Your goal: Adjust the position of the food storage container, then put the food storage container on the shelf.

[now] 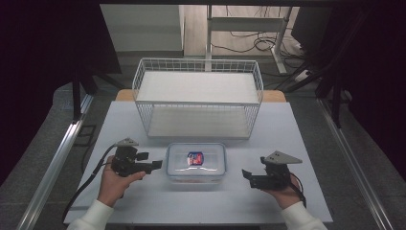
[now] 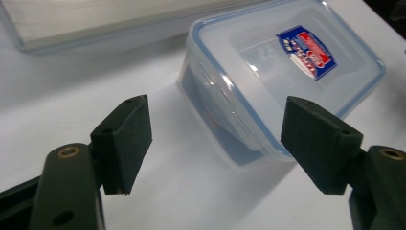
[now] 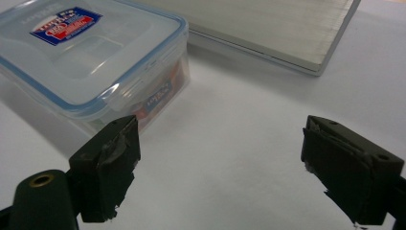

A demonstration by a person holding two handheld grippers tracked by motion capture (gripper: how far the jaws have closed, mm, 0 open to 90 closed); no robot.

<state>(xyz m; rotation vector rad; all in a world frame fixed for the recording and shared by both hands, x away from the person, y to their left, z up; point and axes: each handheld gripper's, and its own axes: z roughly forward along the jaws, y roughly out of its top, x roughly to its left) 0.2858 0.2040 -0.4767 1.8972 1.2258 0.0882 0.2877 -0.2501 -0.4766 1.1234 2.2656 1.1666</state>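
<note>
Evidently the lidded plastic container [image 1: 196, 162] is rigid, light and slick; it is best clamped across its short sides, both grippers' jaws being spread and empty.

1. Pale table [image 1: 297, 191] sits on a grey floor [image 1: 43, 143].
2. Dark curtains [image 1: 48, 48] hang on both sides.
3. White desk frame [image 1: 246, 24] behind, cables [image 1: 249, 45] trailing beneath.
</note>
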